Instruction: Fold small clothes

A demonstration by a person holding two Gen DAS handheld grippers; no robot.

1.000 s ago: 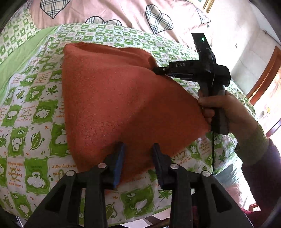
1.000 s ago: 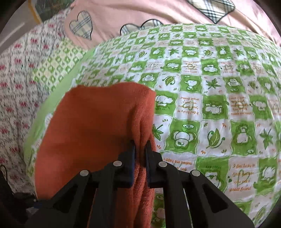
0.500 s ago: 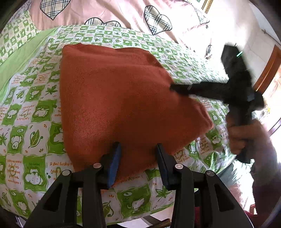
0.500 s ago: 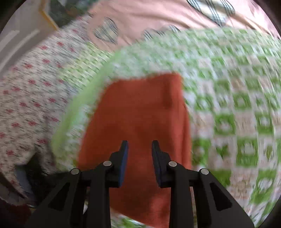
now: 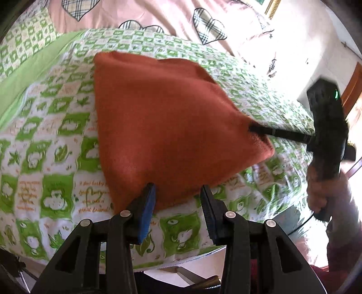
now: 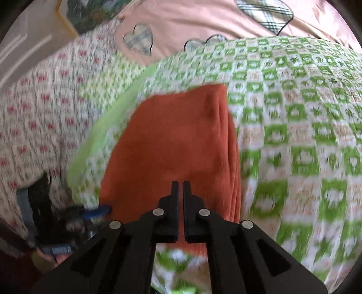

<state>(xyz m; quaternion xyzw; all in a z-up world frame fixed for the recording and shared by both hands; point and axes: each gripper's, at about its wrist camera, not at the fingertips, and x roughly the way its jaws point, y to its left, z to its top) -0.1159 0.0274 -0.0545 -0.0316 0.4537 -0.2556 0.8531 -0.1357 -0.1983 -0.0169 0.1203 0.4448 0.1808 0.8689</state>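
At the bottom of the left wrist view my left tongs (image 5: 177, 199) stand wide open, holding nothing, at the near edge of the orange cloth (image 5: 165, 126). The cloth lies folded mid-frame on the green checked bedspread (image 5: 56, 140). My right tongs (image 6: 180, 192) are nearly closed, empty, above it.

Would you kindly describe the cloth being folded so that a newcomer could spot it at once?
Start from the bed covered by a green-and-white checked quilt, with a pink heart-patterned cover behind it. On the quilt lies the orange cloth, folded over on itself. It is the only plain, single-coloured fabric there, rusty orange against the patterned squares.
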